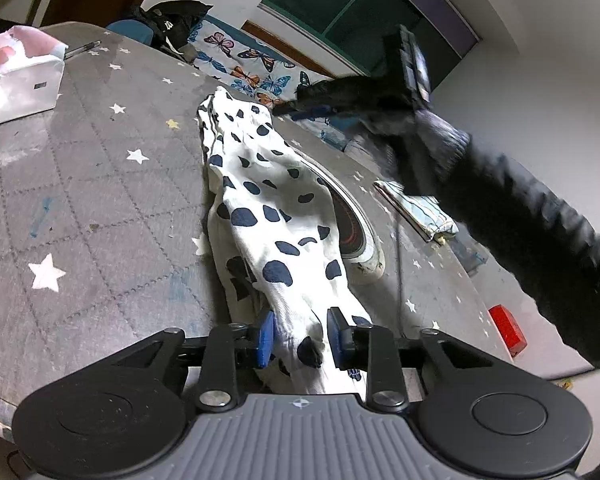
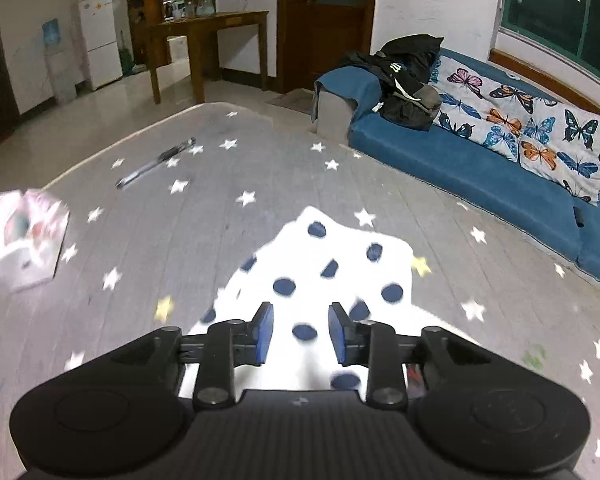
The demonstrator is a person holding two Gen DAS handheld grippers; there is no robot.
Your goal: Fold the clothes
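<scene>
- White spotted garment point(image 1: 260, 216) lies in a long band across the worktop point(image 1: 100, 184), so a fold suits it.
- Left tool point(image 1: 300, 338), at 6 o'clock, stands parted around its near end, not pinching.
- Right tool point(image 2: 300, 334) hangs parted above the far end, empty.

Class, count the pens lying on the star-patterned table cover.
1: the pen lies at the far side of the table cover, beyond the tissue pack. The spotted garment may hide others.

Tissue pack point(image 1: 20, 76) & pen point(image 1: 83, 49) on star-print table point(image 1: 100, 184); red block point(image 1: 507, 329) nr edge. Butterfly cushions point(image 2: 540, 136), dark clothes point(image 2: 408, 80) on blue sofa point(image 2: 460, 168).
</scene>
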